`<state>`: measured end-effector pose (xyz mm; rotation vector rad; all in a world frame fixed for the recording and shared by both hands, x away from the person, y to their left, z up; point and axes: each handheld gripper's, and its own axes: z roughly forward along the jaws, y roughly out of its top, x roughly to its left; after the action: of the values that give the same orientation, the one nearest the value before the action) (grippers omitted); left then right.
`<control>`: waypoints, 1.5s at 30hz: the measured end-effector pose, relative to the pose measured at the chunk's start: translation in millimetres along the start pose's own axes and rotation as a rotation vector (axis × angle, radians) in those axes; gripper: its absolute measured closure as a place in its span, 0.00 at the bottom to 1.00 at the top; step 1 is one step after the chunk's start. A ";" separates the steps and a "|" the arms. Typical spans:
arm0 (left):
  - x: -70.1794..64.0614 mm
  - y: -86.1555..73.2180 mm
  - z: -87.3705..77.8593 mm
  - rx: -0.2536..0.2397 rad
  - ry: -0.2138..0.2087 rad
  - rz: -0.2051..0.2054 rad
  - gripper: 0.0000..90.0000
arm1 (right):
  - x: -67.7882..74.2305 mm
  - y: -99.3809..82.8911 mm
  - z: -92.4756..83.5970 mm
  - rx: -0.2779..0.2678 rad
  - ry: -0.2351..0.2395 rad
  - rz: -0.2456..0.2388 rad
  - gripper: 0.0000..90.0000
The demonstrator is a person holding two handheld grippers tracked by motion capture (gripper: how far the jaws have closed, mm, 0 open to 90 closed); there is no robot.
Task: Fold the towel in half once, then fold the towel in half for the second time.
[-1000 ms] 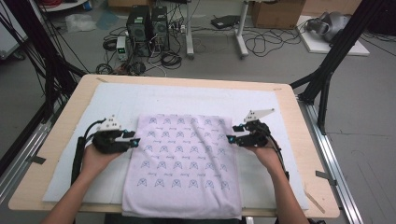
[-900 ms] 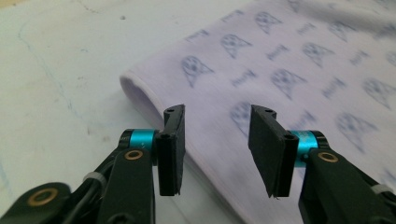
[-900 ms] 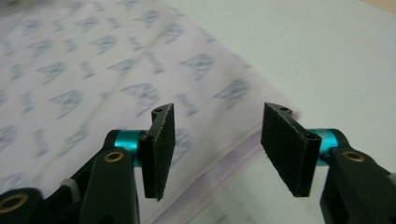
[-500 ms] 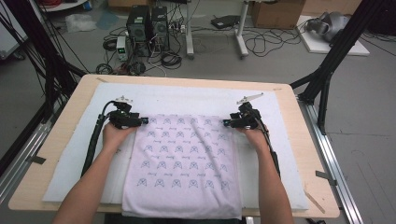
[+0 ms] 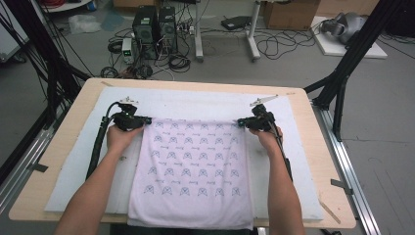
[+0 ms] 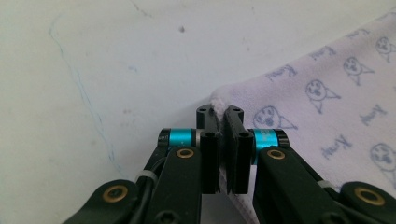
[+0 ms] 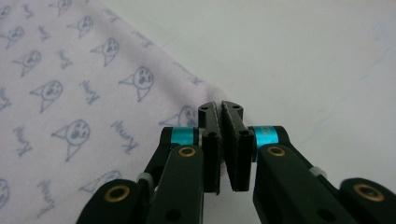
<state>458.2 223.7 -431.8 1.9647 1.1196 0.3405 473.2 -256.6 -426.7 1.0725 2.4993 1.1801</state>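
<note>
My left claw point(image 5: 145, 120) has just closed on the far-left corner of the printed cloth point(image 5: 193, 166); my right claw point(image 5: 241, 123) seemingly pinches the far-right corner, on the desk point(image 5: 323, 161)

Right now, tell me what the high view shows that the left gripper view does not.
High view: the whole patterned cloth spread on the white mat, both forearms, the right gripper at the cloth's far right corner, the wooden table and the floor beyond.
Left gripper view: the cloth's corner edge pinched between the shut jaws of the left gripper, close up.
Both: the left gripper, the cloth, the mat.
</note>
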 end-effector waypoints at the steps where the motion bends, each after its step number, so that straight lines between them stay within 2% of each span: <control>1: -0.5 4.4 -1.1 0.002 0.005 0.015 0.95 | -0.2 1.1 -2.3 -0.012 -0.009 0.002 0.96; 5: -2.8 27.2 -6.6 -0.030 0.014 0.047 0.95 | -3.7 2.4 -8.3 -0.042 -0.031 -0.006 0.96; 8: -4.8 43.8 -12.3 -0.055 0.027 0.076 0.96 | -6.9 2.9 -14.3 -0.078 -0.029 0.019 0.96; 10: -5.1 51.2 -17.1 -0.079 0.026 0.080 0.96 | -10.9 9.7 -17.6 -0.056 -0.003 0.062 0.96; 12: -3.7 54.0 -20.8 -0.087 0.040 0.080 0.96 | -8.2 21.1 -24.4 -0.086 -0.009 0.028 0.96; 13: -1.0 55.0 -22.4 -0.080 0.032 0.076 0.96 | -8.2 27.5 -27.1 -0.086 -0.002 0.028 0.96; 17: 8.1 57.0 -29.5 -0.124 0.007 0.038 0.96 | -7.3 50.2 -36.8 -0.078 0.007 -0.003 0.96; 18: 10.1 57.7 -30.3 -0.120 -0.004 0.037 0.96 | -6.7 53.7 -37.5 -0.084 0.007 -0.019 0.96; 24: 11.8 55.5 -30.7 -0.097 -0.044 0.056 0.95 | -6.2 53.2 -34.0 -0.069 0.020 -0.006 0.96; 27: 9.1 55.5 -33.4 -0.103 -0.059 0.066 0.95 | -3.3 49.8 -34.8 -0.068 0.034 0.010 0.96; 31: 5.6 54.9 -39.6 -0.110 -0.070 0.085 0.95 | 2.8 50.2 -40.4 -0.071 0.055 0.001 0.96; 35: 3.8 50.4 -48.2 -0.141 -0.099 0.077 0.95 | 12.4 53.3 -48.5 -0.088 0.072 -0.017 0.96; 39: 0.6 41.4 -56.0 -0.152 -0.134 0.078 0.95 | 23.8 53.8 -54.2 -0.087 0.087 -0.040 0.96; 40: -0.2 38.6 -57.9 -0.159 -0.147 0.072 0.95 | 27.0 51.8 -56.2 -0.105 0.078 -0.060 0.96; 42: -0.7 33.9 -61.6 -0.156 -0.169 0.072 0.95 | 29.1 46.1 -58.3 -0.126 0.096 -0.050 0.96; 45: -1.0 26.9 -67.7 -0.169 -0.197 0.060 0.95 | 31.5 34.4 -61.2 -0.129 0.101 -0.046 0.96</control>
<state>434.0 251.7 -369.0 1.8407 0.8795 0.2576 442.2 -257.5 -356.3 0.9410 2.4672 1.3935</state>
